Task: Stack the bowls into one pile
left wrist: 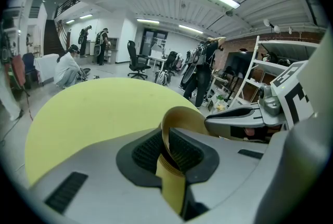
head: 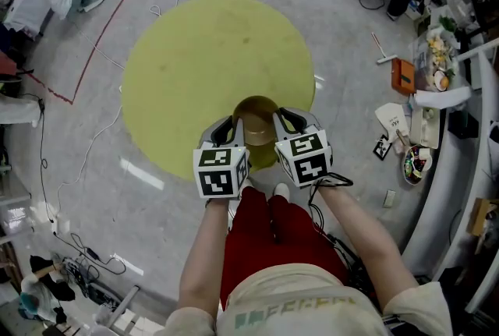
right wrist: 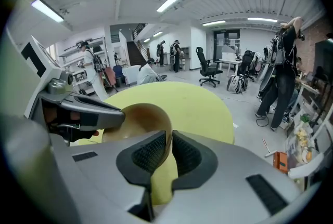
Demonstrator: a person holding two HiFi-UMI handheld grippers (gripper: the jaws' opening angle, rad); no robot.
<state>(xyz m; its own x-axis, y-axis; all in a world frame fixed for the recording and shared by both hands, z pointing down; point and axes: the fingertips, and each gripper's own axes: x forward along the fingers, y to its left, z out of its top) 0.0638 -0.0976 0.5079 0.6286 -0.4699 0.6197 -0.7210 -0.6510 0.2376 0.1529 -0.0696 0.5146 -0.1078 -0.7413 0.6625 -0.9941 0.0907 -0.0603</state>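
As each pair of jaws is pinched narrow on the wall of the tan bowl (head: 256, 118), the left gripper (left wrist: 167, 151) on one rim and the right gripper (right wrist: 169, 151) on the opposite rim, the bowl sits level between them. The two-sided hold is likely for steadiness. The rim at the left jaws shows layered edges, possibly nested bowls; unsure. Beyond and below the jaws lies the round yellow worktop (head: 195, 54). Whether the bowl touches it, cannot tell.
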